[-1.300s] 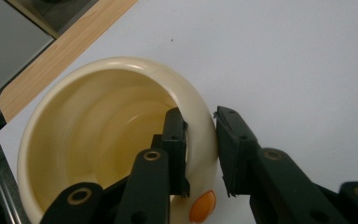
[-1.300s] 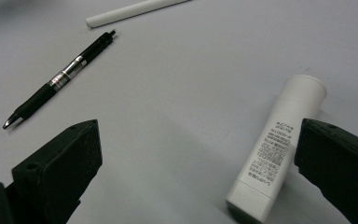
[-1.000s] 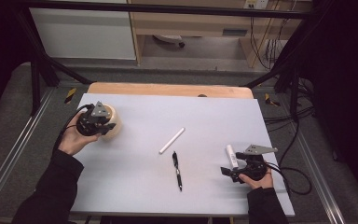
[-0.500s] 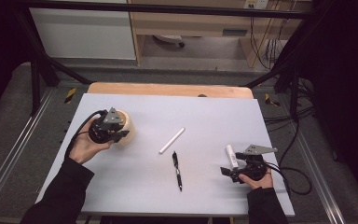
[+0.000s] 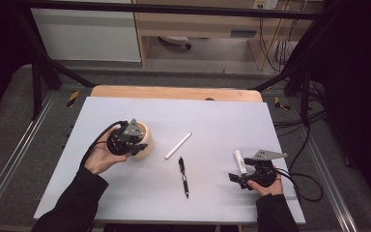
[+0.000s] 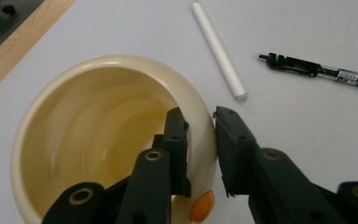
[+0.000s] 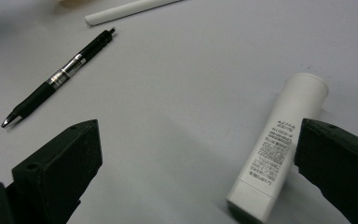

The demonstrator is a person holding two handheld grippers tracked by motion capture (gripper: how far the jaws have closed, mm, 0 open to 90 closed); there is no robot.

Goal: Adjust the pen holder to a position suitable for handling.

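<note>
Left gripper [image 5: 134, 140] has slid the cream bowl [image 5: 142, 137] across the worktop [image 5: 222, 121] toward the white stick [image 5: 178, 145]; it is clamped on the bowl's rim, one jaw inside, one outside. Bowl now sits upright near the stick's left. Black pen [image 5: 183, 176] lies just below the stick. Right gripper [image 5: 241, 175] unmoved, jaws wide apart, white tube [image 5: 240, 161] lying loose between them.

White table [image 5: 125, 193] bears cream cup [image 5: 144, 140], white stick [image 5: 178, 145], black pen [image 5: 183, 176], white tube [image 5: 239, 161]
</note>
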